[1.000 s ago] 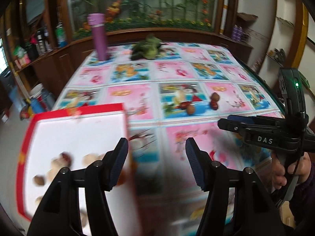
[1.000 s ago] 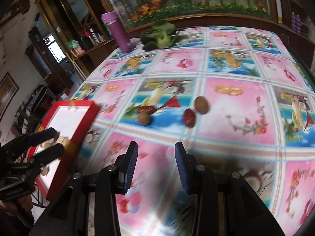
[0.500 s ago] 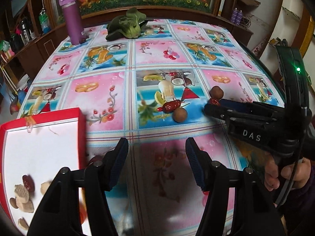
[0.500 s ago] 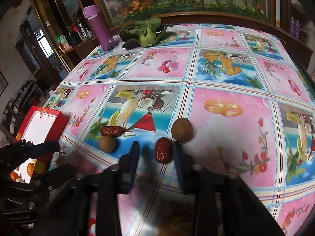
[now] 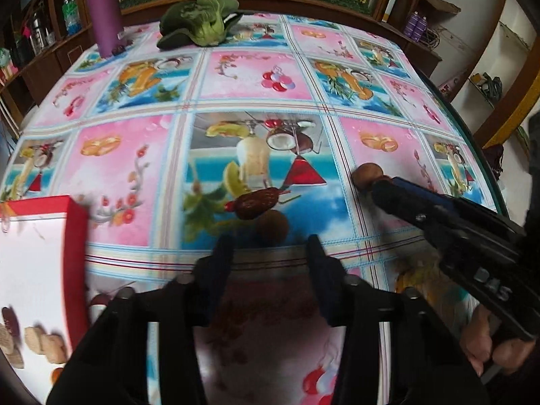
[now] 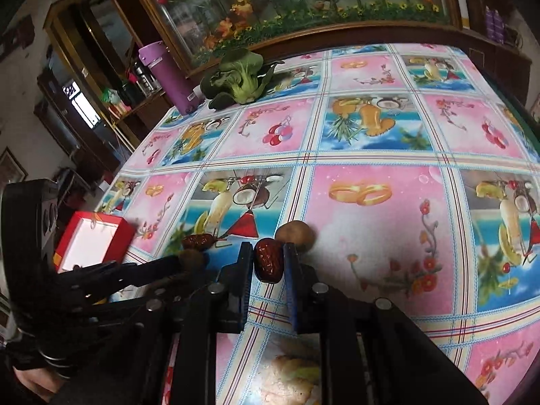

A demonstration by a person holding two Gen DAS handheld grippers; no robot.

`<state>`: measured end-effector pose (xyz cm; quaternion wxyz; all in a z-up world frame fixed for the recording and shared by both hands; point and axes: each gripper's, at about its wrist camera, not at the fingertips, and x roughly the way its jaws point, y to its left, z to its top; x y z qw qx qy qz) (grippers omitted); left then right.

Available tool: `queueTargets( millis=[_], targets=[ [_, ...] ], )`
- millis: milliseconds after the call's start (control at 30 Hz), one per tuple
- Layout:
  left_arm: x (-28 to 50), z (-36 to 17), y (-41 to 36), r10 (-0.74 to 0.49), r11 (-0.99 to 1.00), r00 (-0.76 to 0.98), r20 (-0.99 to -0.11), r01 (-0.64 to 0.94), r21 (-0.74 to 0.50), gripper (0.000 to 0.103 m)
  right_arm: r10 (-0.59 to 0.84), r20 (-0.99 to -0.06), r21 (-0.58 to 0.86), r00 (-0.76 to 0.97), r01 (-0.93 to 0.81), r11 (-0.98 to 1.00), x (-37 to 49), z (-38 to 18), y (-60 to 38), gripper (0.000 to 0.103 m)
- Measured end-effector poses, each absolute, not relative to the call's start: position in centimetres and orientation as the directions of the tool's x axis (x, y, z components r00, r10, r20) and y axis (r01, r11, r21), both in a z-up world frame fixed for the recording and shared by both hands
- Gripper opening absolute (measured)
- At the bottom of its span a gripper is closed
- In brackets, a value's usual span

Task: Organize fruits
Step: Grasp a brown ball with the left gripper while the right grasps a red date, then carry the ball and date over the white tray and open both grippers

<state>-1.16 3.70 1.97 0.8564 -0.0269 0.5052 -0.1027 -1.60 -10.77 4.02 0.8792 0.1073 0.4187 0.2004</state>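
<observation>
**Right tongs clamp a date; left tongs close toward a round fruit**

The surface [image 6: 371, 141], under a bright fruit-print cloth, runs ahead of both tongs. At its far end, well beyond them, stand a purple bottle [image 6: 168, 77] and a leafy green vegetable [image 6: 239, 77]. A red box [image 5: 40, 270] with a white floor sits just left of the left tongs, holding several small pieces. The left tongs [image 5: 270, 253] have just been narrowing and stand apart; a brown round fruit [image 5: 272, 227] lies just ahead between the tips, untouched as far as shows. A second date [image 5: 256, 202] lies just beyond it. The right tongs [image 6: 268, 263] are closed on a red date [image 6: 268, 261], with another brown round fruit [image 6: 297, 234] just past the tips.
</observation>
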Motion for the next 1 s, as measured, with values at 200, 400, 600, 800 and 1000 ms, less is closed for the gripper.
queueTargets(
  millis=[200,400,600,800,1000],
  targets=[
    [-0.5,2.0,3.2,-0.215,0.976,0.485,-0.848,0.142,-0.166,0.031,0.451,-0.692,0.371,0.564,-0.258,0.892,-1.6,4.1,-10.9,0.016],
    [-1.0,2.0,3.4,-0.217,0.976,0.503,-0.837,0.145,-0.166,0.023,0.467,-0.678,0.391,0.568,-0.259,0.883,-1.9,4.1,-11.0,0.016],
    [-3.4,4.2,4.6,-0.224,0.974,0.546,-0.807,0.161,-0.161,0.023,0.504,-0.654,0.439,0.564,-0.26,0.86,-2.9,4.4,-10.7,0.016],
    [-7.5,7.4,6.7,-0.216,0.975,0.627,-0.749,0.172,-0.138,0.023,0.565,-0.627,0.448,0.537,-0.345,0.825,-5.2,5.9,-6.4,0.016],
    [-11.0,9.7,12.5,-0.174,0.984,0.691,-0.702,0.098,-0.147,0.023,0.62,-0.611,0.415,0.492,-0.468,0.78,-6.7,8.7,0.6,0.016]
  ],
)
